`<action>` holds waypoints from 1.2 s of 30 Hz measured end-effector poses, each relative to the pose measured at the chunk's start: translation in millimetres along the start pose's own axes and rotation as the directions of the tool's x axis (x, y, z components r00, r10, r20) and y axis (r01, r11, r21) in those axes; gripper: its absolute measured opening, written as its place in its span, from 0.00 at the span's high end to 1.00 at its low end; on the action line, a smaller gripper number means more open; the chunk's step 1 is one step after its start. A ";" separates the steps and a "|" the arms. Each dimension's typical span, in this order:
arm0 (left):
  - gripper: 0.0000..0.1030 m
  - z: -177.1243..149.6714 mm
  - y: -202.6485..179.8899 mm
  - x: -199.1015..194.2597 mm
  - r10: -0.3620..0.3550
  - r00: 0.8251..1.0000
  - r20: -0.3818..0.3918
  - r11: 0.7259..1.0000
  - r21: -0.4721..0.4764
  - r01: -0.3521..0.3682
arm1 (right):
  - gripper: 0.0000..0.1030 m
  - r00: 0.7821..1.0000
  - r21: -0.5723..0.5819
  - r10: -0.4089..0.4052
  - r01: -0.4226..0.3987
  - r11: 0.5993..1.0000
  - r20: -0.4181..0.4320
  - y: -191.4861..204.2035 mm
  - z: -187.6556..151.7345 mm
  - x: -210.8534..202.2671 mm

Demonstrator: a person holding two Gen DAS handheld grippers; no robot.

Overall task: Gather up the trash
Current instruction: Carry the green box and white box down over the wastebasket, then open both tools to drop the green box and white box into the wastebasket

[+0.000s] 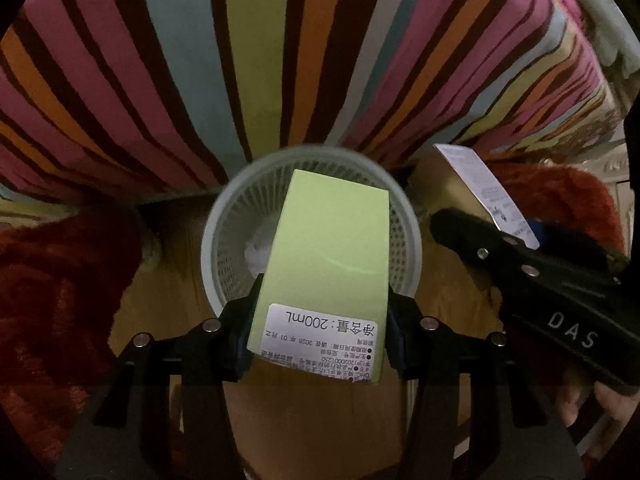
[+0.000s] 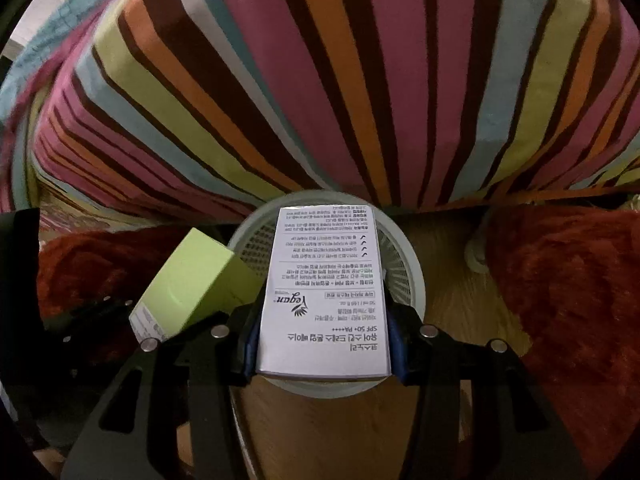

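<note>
My left gripper [image 1: 320,336] is shut on a light green carton [image 1: 332,248] with a white label, held over the mouth of a white mesh wastebasket [image 1: 228,240] on the wooden floor. In the right wrist view my right gripper [image 2: 322,340] is shut on a white printed carton [image 2: 326,300] above the same wastebasket [image 2: 404,264]. The green carton [image 2: 188,280] shows at its left. In the left wrist view the right gripper's black body and the white carton [image 1: 480,188] appear at the right. Something pale lies at the basket's bottom.
A bed with a striped cover [image 1: 280,60] stands just behind the basket. Red shaggy rugs [image 2: 560,280] lie on the wooden floor [image 2: 452,304] on both sides of it. A hand [image 1: 600,408] shows at the lower right of the left wrist view.
</note>
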State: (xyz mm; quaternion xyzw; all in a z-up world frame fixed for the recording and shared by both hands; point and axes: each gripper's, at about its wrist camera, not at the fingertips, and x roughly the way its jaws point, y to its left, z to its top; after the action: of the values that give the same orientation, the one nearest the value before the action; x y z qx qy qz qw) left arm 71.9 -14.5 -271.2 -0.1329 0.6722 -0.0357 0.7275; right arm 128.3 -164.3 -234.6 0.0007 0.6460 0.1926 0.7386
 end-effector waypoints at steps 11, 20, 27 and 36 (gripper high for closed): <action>0.51 -3.6 7.2 59.9 -0.012 0.980 -0.196 0.997 -0.082 -0.004 | 0.55 0.979 0.022 -0.042 0.047 0.999 -0.200 -7.7 -5.5 62.3; 0.51 -8.5 19.8 85.4 -0.028 0.960 -0.279 0.991 -0.137 -0.011 | 0.55 0.956 0.133 0.033 0.006 0.991 -0.290 -21.5 -7.9 88.5; 0.50 -8.0 20.7 98.3 -0.046 0.951 -0.307 0.988 -0.153 -0.001 | 0.55 0.945 0.154 0.048 0.002 0.988 -0.323 -23.5 -5.9 101.7; 0.23 -5.7 21.4 109.4 -0.076 0.943 -0.324 0.982 -0.188 0.014 | 0.29 0.944 0.210 0.071 -0.002 0.978 -0.323 -34.0 -5.3 109.3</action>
State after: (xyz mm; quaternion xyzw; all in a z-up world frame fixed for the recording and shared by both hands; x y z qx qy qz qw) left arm 73.8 -19.9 -382.7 -0.2068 0.7815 -0.0121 0.5885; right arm 142.9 -165.9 -348.2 0.0575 0.7765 0.1354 0.6127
